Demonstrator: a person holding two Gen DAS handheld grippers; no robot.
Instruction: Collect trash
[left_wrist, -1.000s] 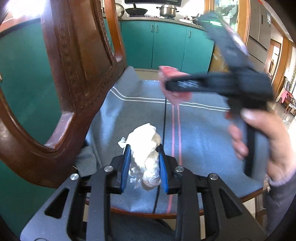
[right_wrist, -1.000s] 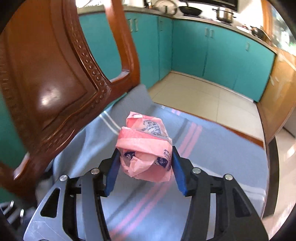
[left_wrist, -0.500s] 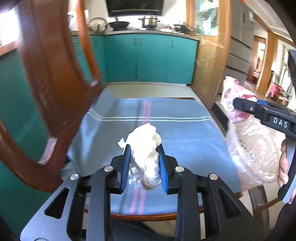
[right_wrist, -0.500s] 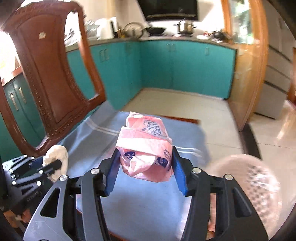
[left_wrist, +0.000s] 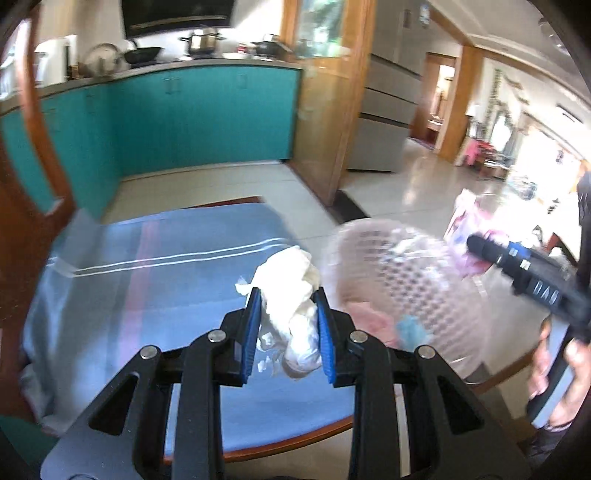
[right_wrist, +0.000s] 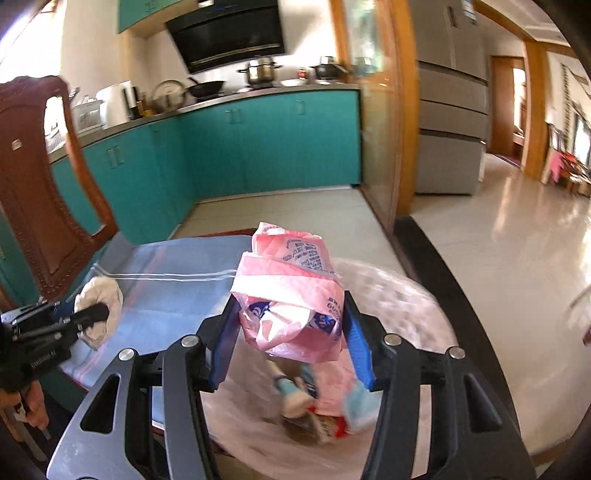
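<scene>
While the left claw pinches a soft white tissue wad over the chair seat, the right claw grips a light, crushable pink wrapper mid-body above the bin.

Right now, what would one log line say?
left hand-held gripper: holds white tissue | right hand-held gripper: holds pink bag above trash basket

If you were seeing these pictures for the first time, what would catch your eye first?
The crumpled pink plastic bag clamped in the right tool, directly above a pale perforated bin that already holds trash. Then the white tissue wad gripped in the left tool over the blue-grey cloth on the chair seat.
</scene>
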